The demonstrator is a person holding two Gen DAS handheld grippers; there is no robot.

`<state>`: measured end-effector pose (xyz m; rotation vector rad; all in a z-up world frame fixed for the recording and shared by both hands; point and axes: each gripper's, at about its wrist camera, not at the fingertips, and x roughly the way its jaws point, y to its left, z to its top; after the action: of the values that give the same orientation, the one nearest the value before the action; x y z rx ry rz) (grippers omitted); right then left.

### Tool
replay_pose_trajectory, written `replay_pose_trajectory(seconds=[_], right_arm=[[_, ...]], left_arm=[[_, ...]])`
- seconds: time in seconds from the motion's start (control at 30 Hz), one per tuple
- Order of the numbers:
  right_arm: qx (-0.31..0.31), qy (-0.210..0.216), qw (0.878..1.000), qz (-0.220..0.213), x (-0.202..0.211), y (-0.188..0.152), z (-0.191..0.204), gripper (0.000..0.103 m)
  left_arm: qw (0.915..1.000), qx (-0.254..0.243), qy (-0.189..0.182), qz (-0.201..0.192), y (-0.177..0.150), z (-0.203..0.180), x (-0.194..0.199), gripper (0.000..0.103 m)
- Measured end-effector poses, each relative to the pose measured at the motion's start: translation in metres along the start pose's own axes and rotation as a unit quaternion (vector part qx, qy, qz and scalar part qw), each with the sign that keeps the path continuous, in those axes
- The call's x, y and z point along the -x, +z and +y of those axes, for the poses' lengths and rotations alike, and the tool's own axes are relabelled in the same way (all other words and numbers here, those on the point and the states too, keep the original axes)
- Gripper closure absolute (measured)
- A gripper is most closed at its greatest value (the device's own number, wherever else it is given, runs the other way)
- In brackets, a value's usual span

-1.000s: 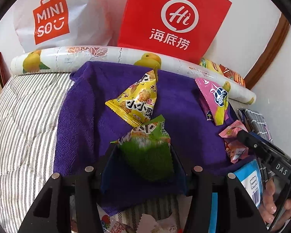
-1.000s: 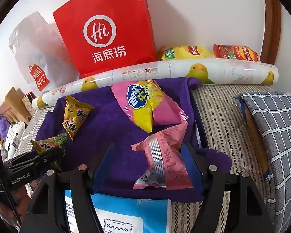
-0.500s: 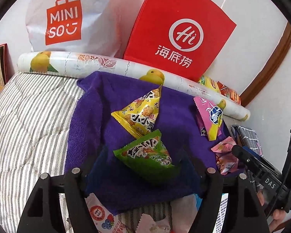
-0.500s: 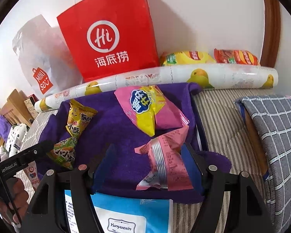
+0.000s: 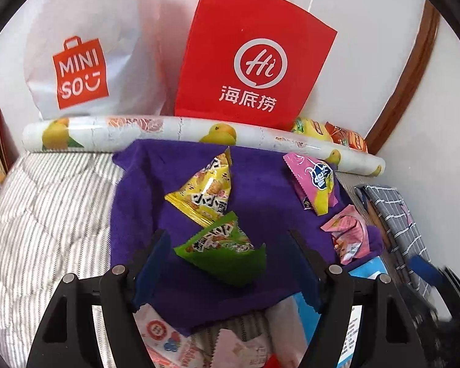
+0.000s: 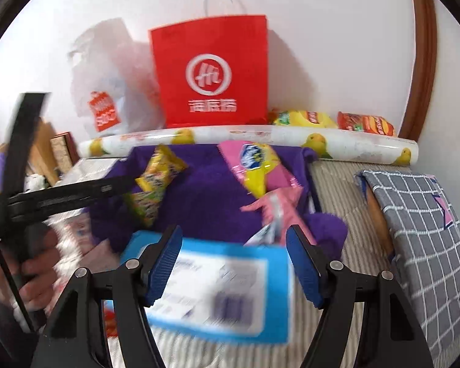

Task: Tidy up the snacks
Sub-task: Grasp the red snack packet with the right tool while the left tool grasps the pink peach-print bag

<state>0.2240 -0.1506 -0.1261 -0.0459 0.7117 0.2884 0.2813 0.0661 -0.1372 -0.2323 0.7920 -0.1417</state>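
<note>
The green snack packet (image 5: 227,253) is a small crinkly foil pouch, roughly triangular, with a serrated seal edge and printed characters on its upper face. It lies on the purple towel (image 5: 138,202) between the fingers of the left gripper (image 5: 230,253), whose blue pads stand clear of it on both sides — released, not pressing. Its top corner touches a yellow packet (image 5: 205,196) of the same pyramid shape lying just behind it. Further right on the plush, fuzzy towel are a flat pink-and-yellow packet (image 5: 314,181) and a crumpled pink packet (image 5: 348,233). The towel covers a striped quilted bedspread (image 5: 46,214).

The right gripper (image 6: 233,263) also stands unclenched, its ribbed blue pads spread over a glossy blue-and-white pouch (image 6: 217,291) — blurred, and not visibly pinched. Behind, a stiff red paper bag (image 5: 251,55) leans against the wall.
</note>
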Motion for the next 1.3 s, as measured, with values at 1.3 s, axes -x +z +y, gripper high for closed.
replay_pose_trajectory(seconds=[1.3], right_arm=[[-0.011, 0.125, 0.988, 0.09, -0.006, -0.091, 0.082, 0.063]], left_arm=[[0.9978, 0.033, 0.015, 0.056, -0.132, 0.082, 0.12, 0.029]])
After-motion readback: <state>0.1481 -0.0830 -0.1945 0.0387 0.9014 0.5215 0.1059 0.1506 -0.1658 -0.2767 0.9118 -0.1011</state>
